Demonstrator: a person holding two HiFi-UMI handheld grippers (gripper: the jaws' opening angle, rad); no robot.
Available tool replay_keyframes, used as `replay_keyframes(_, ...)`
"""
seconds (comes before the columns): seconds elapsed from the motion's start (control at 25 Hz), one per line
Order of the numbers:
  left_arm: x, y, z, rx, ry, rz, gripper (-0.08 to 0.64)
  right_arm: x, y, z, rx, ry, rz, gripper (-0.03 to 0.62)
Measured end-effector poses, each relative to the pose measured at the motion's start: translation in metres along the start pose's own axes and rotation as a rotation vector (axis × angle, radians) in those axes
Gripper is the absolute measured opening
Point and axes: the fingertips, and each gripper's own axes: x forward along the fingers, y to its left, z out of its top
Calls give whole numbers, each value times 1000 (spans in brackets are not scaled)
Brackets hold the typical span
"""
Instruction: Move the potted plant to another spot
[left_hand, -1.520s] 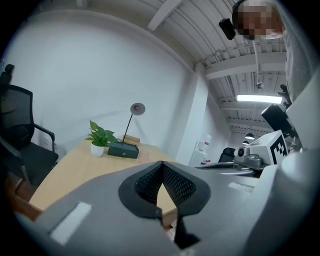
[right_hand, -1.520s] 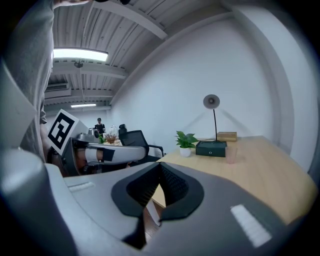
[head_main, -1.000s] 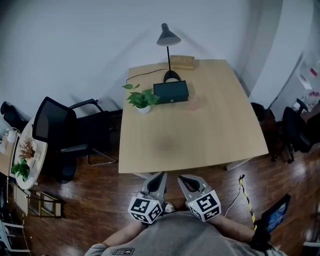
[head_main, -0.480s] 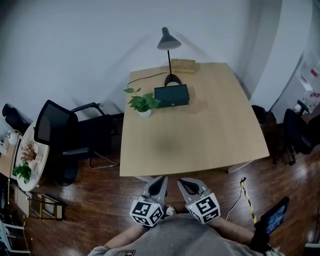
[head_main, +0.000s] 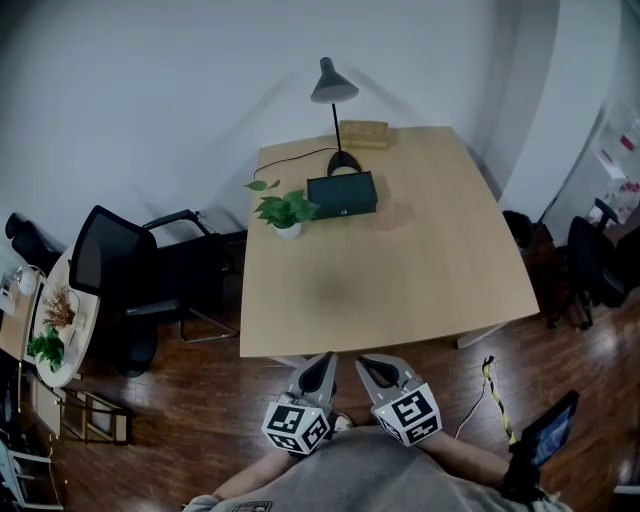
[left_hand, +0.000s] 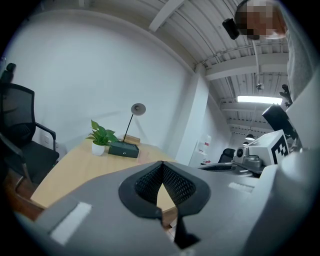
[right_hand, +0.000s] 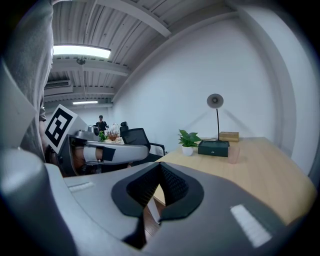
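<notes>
Cool, even light is supplied by ceiling strip lights (right_hand: 81, 51). Heavy fisheye bending and dark vignetted corners are noted in all views. The nearest foreground is rendered soft.

Pale walls (head_main: 150, 90), seemingly wooden floor (head_main: 190, 395)

Grey shirt (head_main: 350, 478) — grey left gripper (head_main: 327, 357), right gripper (head_main: 363, 361) — black meshed jaws, marker cubes (head_main: 297, 425).

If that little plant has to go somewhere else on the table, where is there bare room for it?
The whole near half of the table is bare, and so is its right side. The far left part is crowded: potted plant, dark box, lamp and wooden box cluster there.
</notes>
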Motion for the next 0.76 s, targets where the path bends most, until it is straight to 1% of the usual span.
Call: replay_keyframes(0.76, 0, 3, -2, 1, 15, 2, -6, 3, 0, 3, 0, 3, 6, 5)
